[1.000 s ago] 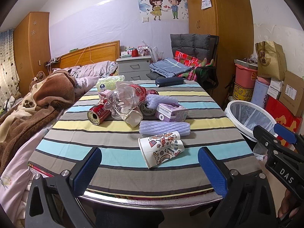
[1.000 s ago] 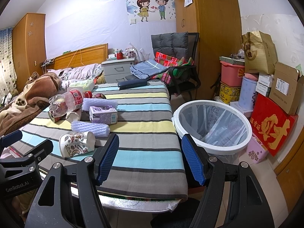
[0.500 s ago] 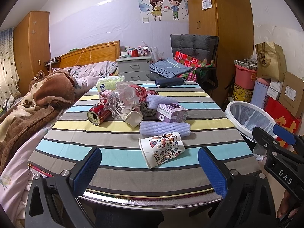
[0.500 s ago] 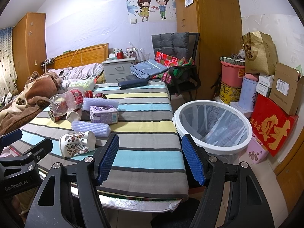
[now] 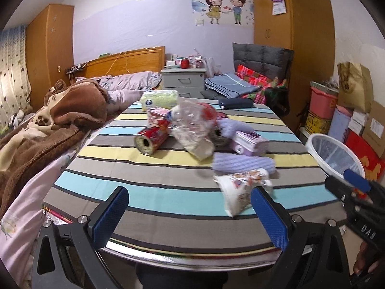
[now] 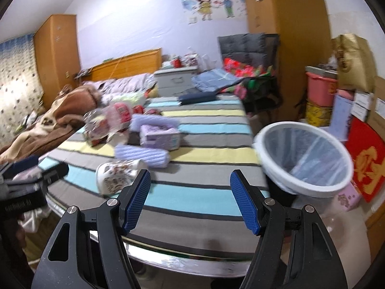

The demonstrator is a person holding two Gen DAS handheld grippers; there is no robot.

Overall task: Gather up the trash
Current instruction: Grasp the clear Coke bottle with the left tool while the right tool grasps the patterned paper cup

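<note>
A bedroom, its striped tablecloth (image 5: 168,192) in grey, blue and yellow bands spread over the table; to the left a bed with a wooden headboard (image 5: 127,62), a brown fleece blanket (image 5: 60,120) heaped on it; a grey nightstand (image 5: 183,82) against the lilac wall, a red jar on top; a dark padded chair (image 5: 262,55) beside it, piled with folded blue cloth (image 5: 228,85) and a red plaid blanket (image 5: 255,78); a cartoon couple sticker (image 5: 222,6) above; a pink bin (image 5: 322,103), a brown paper bag (image 5: 353,84) and boxes stacked at right.
</note>
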